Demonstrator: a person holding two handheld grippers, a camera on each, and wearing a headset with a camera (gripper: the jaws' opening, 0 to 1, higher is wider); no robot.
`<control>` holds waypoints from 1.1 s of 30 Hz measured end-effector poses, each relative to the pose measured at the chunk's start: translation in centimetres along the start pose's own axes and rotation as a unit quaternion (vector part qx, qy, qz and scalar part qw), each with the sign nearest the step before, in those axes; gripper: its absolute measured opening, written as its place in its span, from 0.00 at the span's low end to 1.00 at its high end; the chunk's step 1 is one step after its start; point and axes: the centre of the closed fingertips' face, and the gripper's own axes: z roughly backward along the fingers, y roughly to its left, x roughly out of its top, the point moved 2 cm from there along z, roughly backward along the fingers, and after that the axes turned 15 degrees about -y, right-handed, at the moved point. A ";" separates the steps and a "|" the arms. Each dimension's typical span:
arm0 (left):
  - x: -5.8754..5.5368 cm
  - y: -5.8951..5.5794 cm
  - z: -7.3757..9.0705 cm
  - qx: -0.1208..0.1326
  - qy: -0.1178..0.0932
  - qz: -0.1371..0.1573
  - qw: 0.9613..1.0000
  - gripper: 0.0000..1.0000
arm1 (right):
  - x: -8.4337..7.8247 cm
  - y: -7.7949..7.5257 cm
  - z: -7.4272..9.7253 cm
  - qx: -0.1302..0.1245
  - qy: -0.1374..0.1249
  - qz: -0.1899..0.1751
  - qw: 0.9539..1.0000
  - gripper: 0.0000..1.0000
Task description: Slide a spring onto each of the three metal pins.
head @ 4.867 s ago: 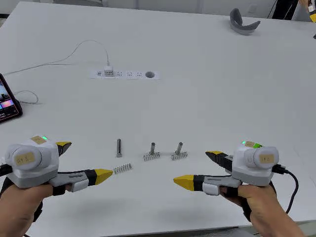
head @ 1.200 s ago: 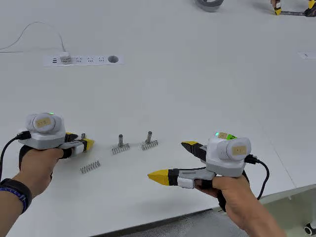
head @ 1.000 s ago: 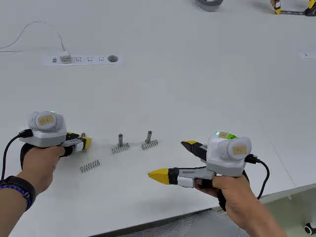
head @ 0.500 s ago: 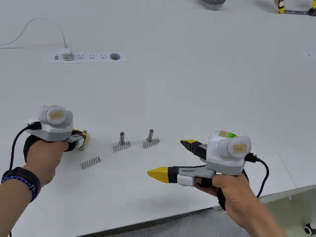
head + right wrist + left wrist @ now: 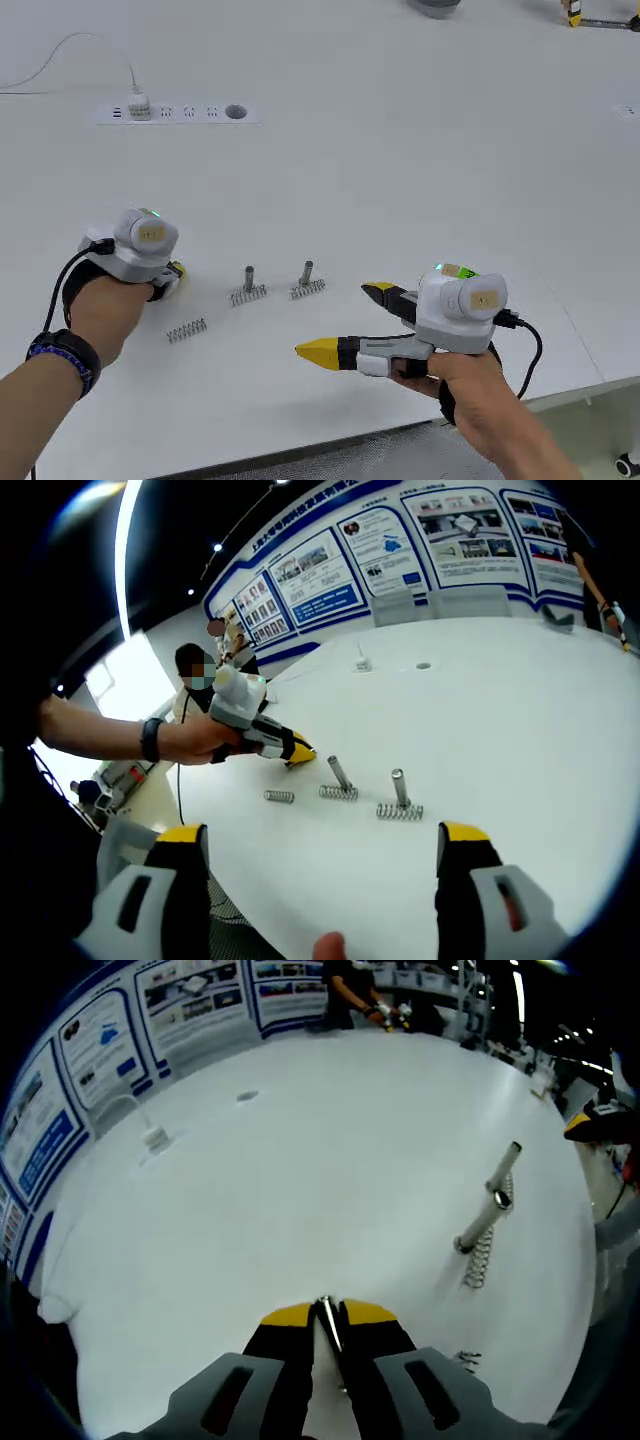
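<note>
Steel is glinting between your left gripper's [image 5: 327, 1310] tips in its own view: they are pressing together on a thin pin [image 5: 331, 1345], its long axis running toward 12 o'clock. The head view is adding two upright pins [image 5: 249, 279], springs [image 5: 247, 295] lying at their feet, and a loose spring [image 5: 186, 330] at 7 o'clock. Your right gripper [image 5: 350, 320] is hanging with jaws apart at 4 o'clock; bare bench [image 5: 400, 150] is stretching beyond.

I see my right gripper [image 5: 320, 832] gaping wide at the bottom edge. At centre frame two pins [image 5: 339, 772] stand upright on the table [image 5: 480, 710], a spring [image 5: 338, 793] at each foot. A loose spring [image 5: 279, 796] lies just below the left gripper [image 5: 298, 757].
</note>
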 end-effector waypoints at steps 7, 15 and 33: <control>-0.1 0.1 0.0 0.013 0.010 -0.001 1.000 0.09 | -0.2 -0.2 0.2 -0.003 0.003 -0.001 1.000 0.96; -0.2 0.0 0.1 0.007 0.007 0.033 0.999 0.07 | -0.4 -0.3 0.4 -0.007 0.006 -0.007 1.000 0.95; 0.6 0.1 2.3 0.016 -0.024 0.084 0.996 0.07 | -0.8 -0.2 0.6 -0.009 0.010 -0.020 1.000 0.93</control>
